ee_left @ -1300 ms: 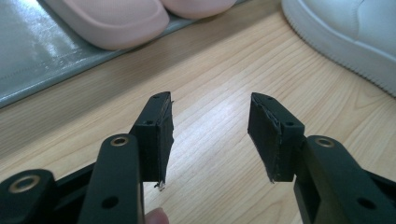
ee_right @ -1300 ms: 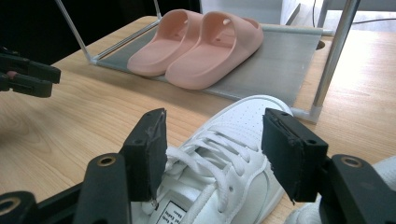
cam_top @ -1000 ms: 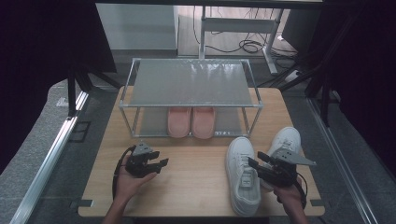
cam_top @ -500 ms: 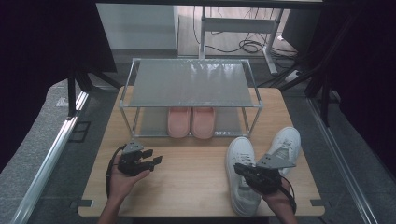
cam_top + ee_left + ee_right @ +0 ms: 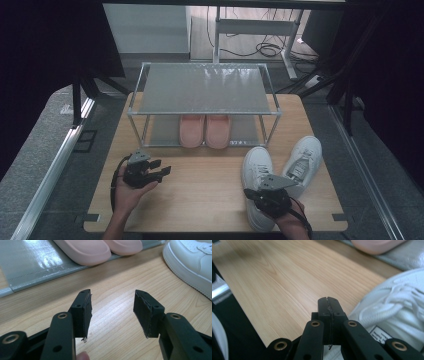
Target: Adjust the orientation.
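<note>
Right gripper (image 5: pixel 267 192), jaws pressed together on nothing after closing, hovers over the near sneaker (image 5: pixel 257 172). It looks light, with a stiff sole and soft upper; the heel collar seems the best grip. Left gripper (image 5: pixel 161 169) is spread, empty. Counted: two sneakers, two slippers (image 5: pixel 205 131) under one rack (image 5: pixel 202 87)

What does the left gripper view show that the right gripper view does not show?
Left gripper view: the left claw, open over bare wood with nothing between its jaws, and two pink slippers side by side on the grey shelf mat.

Right gripper view: the right claw, jaws pressed together with nothing visible between them, the laces and tongue label of a white sneaker, and the table's near edge.

Both: the wooden table, a white sneaker and something pink.
</note>
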Demonstrator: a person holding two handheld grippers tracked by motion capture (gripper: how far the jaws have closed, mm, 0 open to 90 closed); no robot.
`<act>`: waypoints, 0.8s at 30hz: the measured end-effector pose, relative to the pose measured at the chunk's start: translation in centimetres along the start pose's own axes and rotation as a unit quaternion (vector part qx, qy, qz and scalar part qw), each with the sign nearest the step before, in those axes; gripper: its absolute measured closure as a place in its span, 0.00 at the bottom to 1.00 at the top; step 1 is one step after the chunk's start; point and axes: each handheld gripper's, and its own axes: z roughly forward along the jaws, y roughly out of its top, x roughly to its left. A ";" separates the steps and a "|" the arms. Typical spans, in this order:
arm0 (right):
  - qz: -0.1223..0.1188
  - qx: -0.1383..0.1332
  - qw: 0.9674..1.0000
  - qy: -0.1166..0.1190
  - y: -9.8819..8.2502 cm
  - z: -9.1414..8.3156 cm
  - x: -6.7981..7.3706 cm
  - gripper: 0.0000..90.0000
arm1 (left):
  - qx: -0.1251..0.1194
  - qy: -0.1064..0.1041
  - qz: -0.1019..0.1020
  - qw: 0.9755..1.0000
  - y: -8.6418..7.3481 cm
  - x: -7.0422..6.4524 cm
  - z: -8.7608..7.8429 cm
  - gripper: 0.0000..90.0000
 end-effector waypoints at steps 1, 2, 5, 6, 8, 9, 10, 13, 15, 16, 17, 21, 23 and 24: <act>-0.001 0.005 1.000 -0.001 -0.1 0.1 0.0 1.00 | 0.000 0.000 0.000 1.000 0.0 0.0 0.0 0.55; 0.000 0.006 1.000 0.002 -0.3 0.1 0.0 1.00 | 0.001 0.000 0.000 1.000 0.0 0.0 0.0 0.55; -0.001 0.008 1.000 0.003 -0.5 0.0 -0.1 1.00 | 0.004 0.001 0.000 1.000 -0.1 0.0 0.1 0.55; 0.000 0.009 1.000 0.003 -0.5 -0.1 0.0 1.00 | 0.004 0.001 -0.001 1.000 -0.1 0.0 0.1 0.55; -0.002 0.011 1.000 0.002 -0.5 -0.2 -0.1 1.00 | 0.004 0.000 -0.001 1.000 -0.1 0.0 0.2 0.55; -0.002 0.014 1.000 0.003 -0.5 -0.3 -0.1 1.00 | 0.005 0.000 -0.002 1.000 -0.1 0.0 0.2 0.55; -0.003 0.015 1.000 0.002 -0.5 -0.4 -0.1 1.00 | 0.006 0.001 -0.002 1.000 -0.1 0.0 0.2 0.55; -0.006 0.020 1.000 0.000 -0.7 -0.6 -0.2 1.00 | 0.007 0.002 -0.003 1.000 -0.2 0.2 0.2 0.55; -0.002 0.021 1.000 0.003 -0.8 -0.8 -0.3 1.00 | 0.007 0.003 -0.005 1.000 -0.2 0.2 0.1 0.55; -0.001 0.020 1.000 0.005 -0.9 -1.0 -0.4 1.00 | 0.007 0.004 -0.004 1.000 -0.2 0.3 0.1 0.55; 0.000 0.020 1.000 0.007 -1.0 -1.1 -0.5 1.00 | 0.007 0.004 -0.005 1.000 -0.2 0.3 0.1 0.55; 0.002 0.019 1.000 0.008 -1.3 -1.5 -0.7 1.00 | 0.008 0.006 -0.005 1.000 -0.2 0.3 0.1 0.55; 0.004 0.019 1.000 0.010 -1.4 -1.8 -0.9 1.00 | 0.009 0.005 -0.004 1.000 -0.3 0.3 0.2 0.55; 0.005 0.019 1.000 0.011 -1.5 -1.9 -1.0 1.00 | 0.010 0.005 -0.004 1.000 -0.3 0.3 0.2 0.55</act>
